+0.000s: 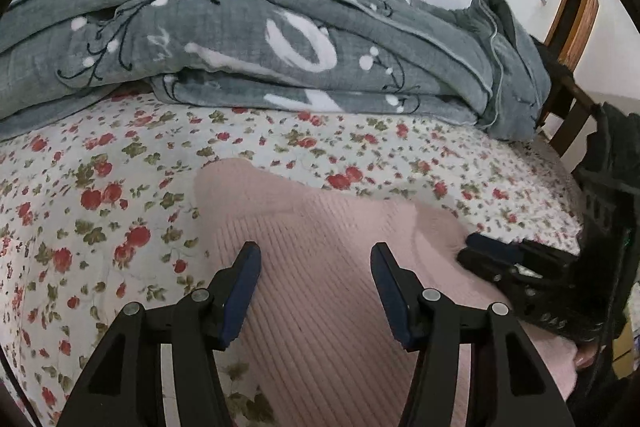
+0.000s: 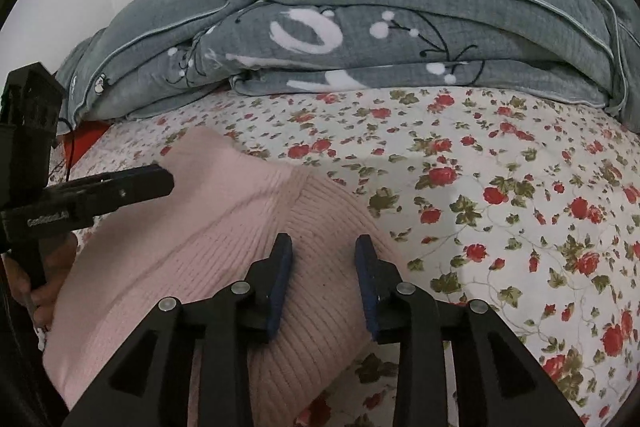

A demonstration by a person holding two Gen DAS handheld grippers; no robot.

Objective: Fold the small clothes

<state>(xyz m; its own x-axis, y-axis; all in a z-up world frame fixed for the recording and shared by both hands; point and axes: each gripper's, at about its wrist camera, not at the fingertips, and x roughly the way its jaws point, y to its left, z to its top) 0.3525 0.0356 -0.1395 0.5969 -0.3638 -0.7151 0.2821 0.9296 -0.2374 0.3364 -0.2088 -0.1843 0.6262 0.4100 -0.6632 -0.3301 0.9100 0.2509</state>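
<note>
A pink ribbed knit garment [image 1: 320, 267] lies on the floral bed sheet [image 1: 100, 195]; it also shows in the right wrist view [image 2: 208, 227]. My left gripper [image 1: 316, 255] is open and hovers over the garment's middle, nothing between its jaws. My right gripper [image 2: 323, 247] is open over the garment's right part, also empty. The right gripper shows at the right of the left wrist view [image 1: 500, 259], low over the garment's edge. The left gripper shows at the left of the right wrist view [image 2: 120, 183], over the garment's left side.
A heaped grey blanket [image 1: 280, 39] with white print lies across the back of the bed, also in the right wrist view [image 2: 400, 39]. A wooden chair [image 1: 568, 115] stands past the bed's right edge. The floral sheet [image 2: 500, 187] stretches to the right.
</note>
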